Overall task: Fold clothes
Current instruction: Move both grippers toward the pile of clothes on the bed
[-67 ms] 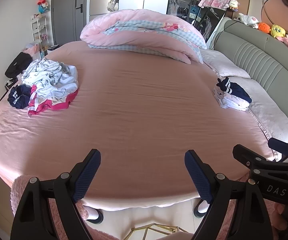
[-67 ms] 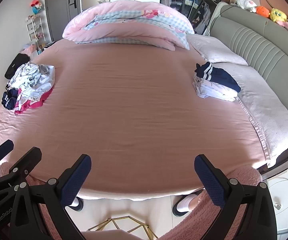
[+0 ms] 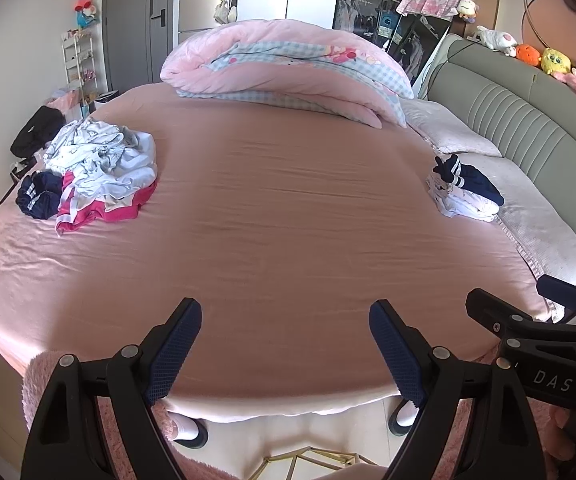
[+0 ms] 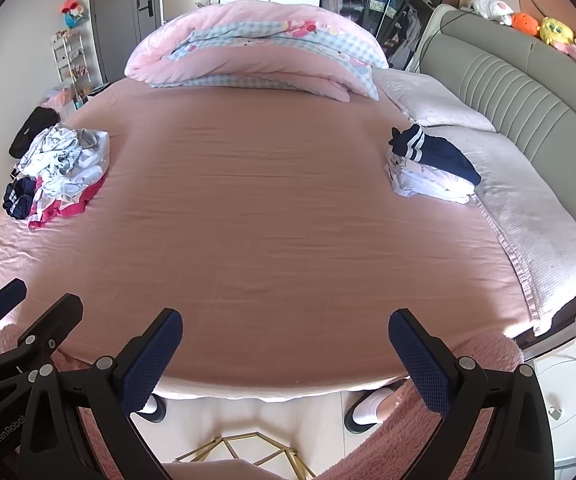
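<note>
A heap of unfolded clothes, white, pink and navy, lies on the left side of the pink bed. A small stack of folded clothes with a navy piece on top sits on the right, near the pillows. Both appear in the right wrist view too: the heap and the stack. My left gripper hangs open over the bed's near edge, nothing between its fingers. My right gripper is open and empty as well, beside the left one.
A rolled pink and checked duvet lies across the far end. Pillows and a grey padded headboard line the right side. A person's feet in white socks and dark slippers stand on the floor below the bed's edge.
</note>
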